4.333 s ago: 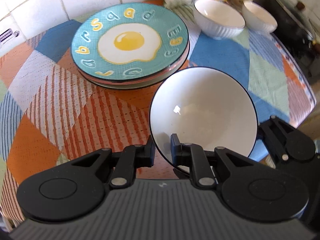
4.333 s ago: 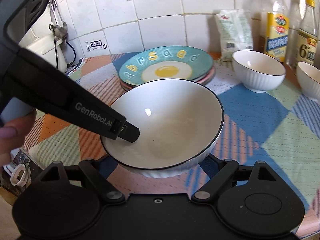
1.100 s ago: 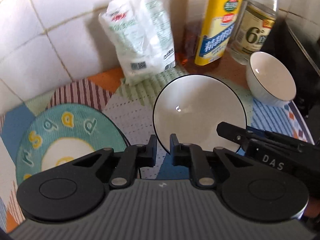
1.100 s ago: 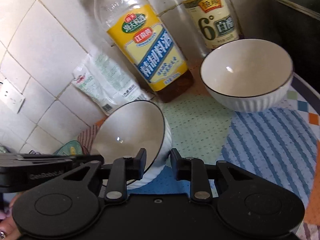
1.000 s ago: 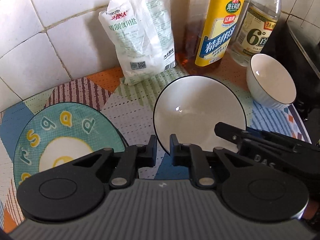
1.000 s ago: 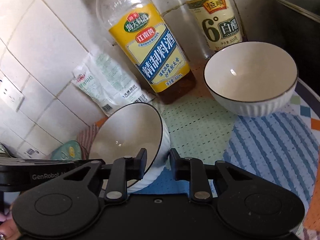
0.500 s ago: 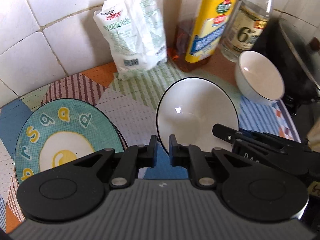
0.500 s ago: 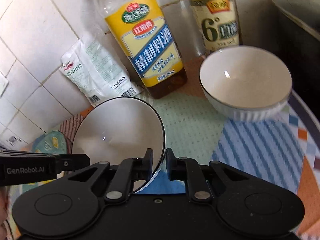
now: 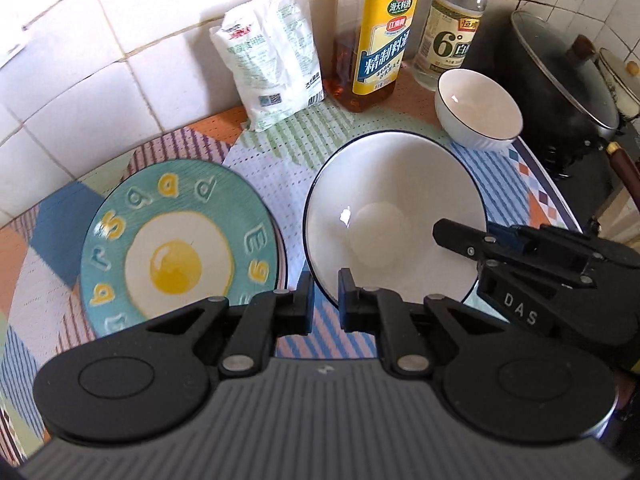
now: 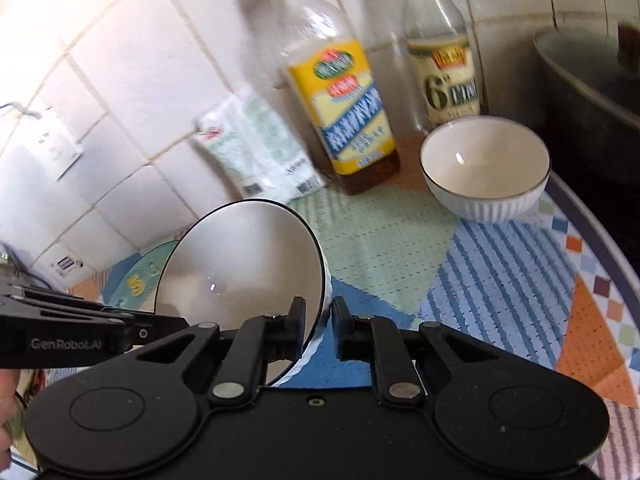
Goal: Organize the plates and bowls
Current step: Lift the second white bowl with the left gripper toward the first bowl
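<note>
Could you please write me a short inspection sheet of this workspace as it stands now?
Surface: patterned cloth on the counter.
Job's things: large white bowl gripped at its rim from two sides; small white bowl by the bottles; egg plate on a stack.
Clutter: salt bag, yellow-label bottle, clear bottle.
Grippers: left gripper and right gripper both shut on the large bowl's rim.
Cables: nothing seen.
Surroundings: tiled wall, lidded pot.
</note>
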`<state>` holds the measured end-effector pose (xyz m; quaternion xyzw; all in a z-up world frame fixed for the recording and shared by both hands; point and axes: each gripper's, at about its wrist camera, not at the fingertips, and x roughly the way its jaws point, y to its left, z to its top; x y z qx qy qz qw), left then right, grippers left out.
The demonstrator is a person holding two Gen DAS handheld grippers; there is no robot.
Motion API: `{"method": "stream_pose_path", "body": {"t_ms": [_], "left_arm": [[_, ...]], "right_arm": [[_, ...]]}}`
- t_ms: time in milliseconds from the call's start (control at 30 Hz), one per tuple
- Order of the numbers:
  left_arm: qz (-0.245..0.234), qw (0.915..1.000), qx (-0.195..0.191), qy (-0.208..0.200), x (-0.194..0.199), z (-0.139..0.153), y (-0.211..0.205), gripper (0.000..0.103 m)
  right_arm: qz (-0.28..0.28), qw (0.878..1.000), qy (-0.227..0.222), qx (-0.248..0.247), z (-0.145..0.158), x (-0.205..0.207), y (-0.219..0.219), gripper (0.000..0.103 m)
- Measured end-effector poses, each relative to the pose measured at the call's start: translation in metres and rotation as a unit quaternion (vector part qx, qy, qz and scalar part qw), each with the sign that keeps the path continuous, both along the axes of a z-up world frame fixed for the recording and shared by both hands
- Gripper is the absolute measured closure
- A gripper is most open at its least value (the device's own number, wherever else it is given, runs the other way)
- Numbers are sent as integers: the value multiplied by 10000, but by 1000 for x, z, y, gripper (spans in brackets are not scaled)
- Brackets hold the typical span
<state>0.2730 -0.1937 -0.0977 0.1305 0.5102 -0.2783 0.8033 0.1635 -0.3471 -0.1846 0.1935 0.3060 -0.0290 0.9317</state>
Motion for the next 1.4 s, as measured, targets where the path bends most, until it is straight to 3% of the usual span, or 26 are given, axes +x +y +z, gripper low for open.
{"method": "stream_pose_path", "body": {"t_ms": [100,300,667,933,1200,1400], "left_arm": [[-72,9999,-96,-48,-13,8,15,93],[-6,9999,67,-117,-38,17,41,93],[-37,9999,70,122,-66,20,102,92],[-188,9992,233,252,-76,6,124,92],[21,9968,74,797,-65,-21,139,92],[-47,9958,240,884,-58,-31,134,91]], "right_arm": [[11,9999,-115,-123,10,-13,11,86],[68,9996,-154,-248,19,-37,38,86],[82,9993,-350,68,12,-79,91,86],[-80,9989,-402,216,-8,-99,120,86],[-57,9995,-300,-55,-18,-99,135,86],[64,9989,-197,-422,-26,-89,143,86]]}}
